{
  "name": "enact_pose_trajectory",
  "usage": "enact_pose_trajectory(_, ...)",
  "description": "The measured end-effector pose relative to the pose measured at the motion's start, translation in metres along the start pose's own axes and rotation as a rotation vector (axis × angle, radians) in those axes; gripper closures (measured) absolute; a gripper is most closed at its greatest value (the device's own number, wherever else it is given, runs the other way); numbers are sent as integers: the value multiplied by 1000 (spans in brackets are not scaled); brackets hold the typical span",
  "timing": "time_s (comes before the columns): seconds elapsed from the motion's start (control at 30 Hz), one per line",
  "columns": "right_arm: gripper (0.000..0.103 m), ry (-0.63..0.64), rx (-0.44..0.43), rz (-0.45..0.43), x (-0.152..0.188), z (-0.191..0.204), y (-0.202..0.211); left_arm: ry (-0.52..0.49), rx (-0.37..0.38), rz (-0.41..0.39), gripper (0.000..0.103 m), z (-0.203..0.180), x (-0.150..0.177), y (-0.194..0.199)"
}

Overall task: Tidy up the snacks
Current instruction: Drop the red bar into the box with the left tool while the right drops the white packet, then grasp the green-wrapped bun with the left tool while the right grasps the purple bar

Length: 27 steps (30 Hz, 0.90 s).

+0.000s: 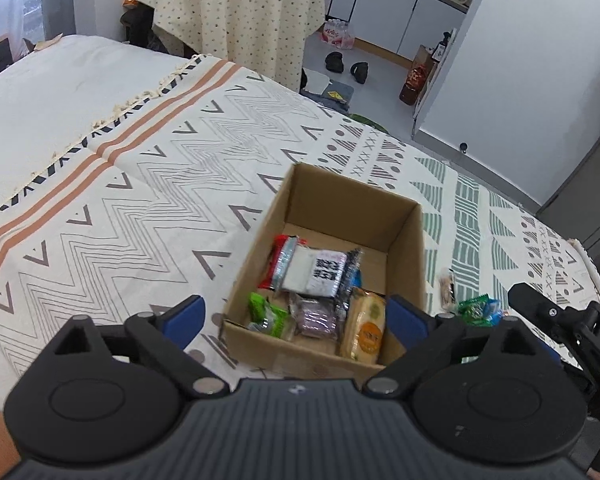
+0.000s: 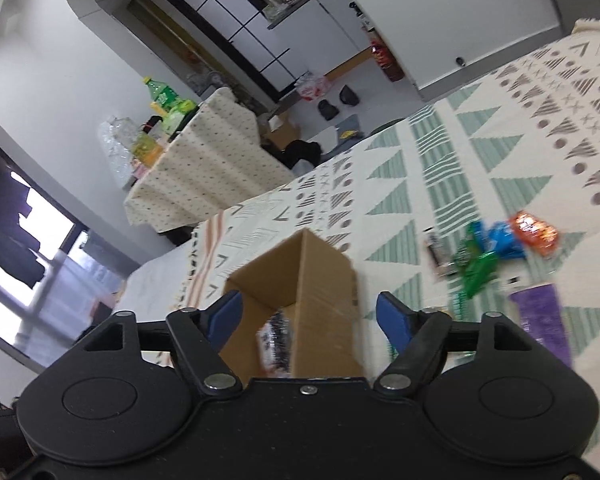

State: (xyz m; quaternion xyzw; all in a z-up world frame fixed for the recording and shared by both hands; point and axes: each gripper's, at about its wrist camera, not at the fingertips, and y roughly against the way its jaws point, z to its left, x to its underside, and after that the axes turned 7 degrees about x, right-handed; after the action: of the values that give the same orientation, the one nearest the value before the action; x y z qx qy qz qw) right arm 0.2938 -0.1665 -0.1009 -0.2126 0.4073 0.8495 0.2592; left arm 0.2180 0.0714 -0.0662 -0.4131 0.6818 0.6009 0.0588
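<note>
The cardboard box (image 1: pixel 340 240) sits lower centre of the left view on the patterned bed cover (image 1: pixel 140 184), snacks (image 1: pixel 320 272) inside, wide bare cover to its left. Loose packets (image 2: pixel 496 248) lie right of it. Left gripper (image 1: pixel 296 320) and right gripper (image 2: pixel 310 316): jaws spread, empty
</note>
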Motion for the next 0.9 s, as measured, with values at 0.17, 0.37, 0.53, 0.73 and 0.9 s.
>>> enact_pose_trajectory(0.17, 13, 14, 49, -23, -5, -11, 14, -19, -10, -11, 0, -17, 8, 3)
enact_pose_trajectory(0.37, 6, 23, 103, -12, -12, -30, 22, -38, -18, -15, 0, -36, 15, 6)
enact_pose_trajectory(0.53, 2, 55, 135, 11, -17, -41, 32, -58, -18, -16, 0, -52, 22, 7)
enact_pose_trajectory(0.73, 0, 93, 137, 34, -23, -52, 45, -72, 22, -16, 0, -72, 27, 6)
enact_pose_trajectory(0.9, 0, 59, 146, 39, -27, -67, 49, -86, 6, -21, 0, -89, 28, 6)
